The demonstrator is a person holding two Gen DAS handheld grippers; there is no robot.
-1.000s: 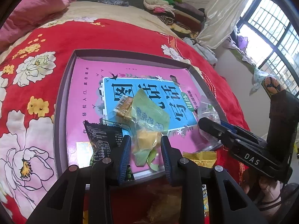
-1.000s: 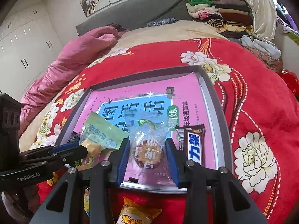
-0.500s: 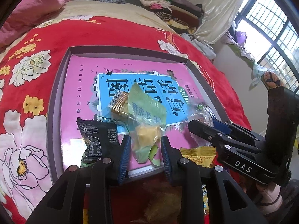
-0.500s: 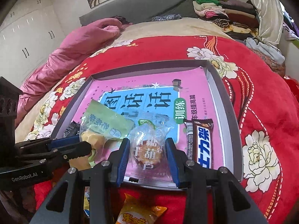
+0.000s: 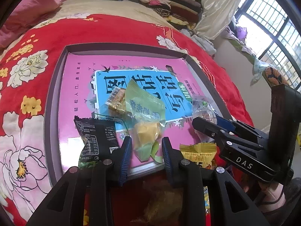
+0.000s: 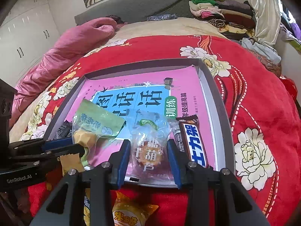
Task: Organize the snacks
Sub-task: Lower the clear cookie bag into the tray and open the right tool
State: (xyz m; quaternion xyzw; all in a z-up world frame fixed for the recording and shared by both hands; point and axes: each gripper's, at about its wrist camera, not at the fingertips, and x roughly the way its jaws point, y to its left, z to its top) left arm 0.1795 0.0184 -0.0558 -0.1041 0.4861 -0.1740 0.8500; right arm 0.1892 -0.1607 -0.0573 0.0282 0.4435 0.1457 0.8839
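Left gripper (image 5: 146, 150) clamped on green packet (image 5: 144, 113), right gripper (image 6: 148, 156) on clear packet (image 6: 148, 146) (label blurred).

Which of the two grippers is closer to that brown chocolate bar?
The right gripper: the chocolate bar lies just beside its jaws in the tray. The left gripper is farther off, across the tray, at the green packet.

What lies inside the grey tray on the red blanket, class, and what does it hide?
A pink book covers the floor of the grey tray. On it lie a green snack packet, a clear packet, a chocolate bar and a black packet. The tray floor beneath is hidden.
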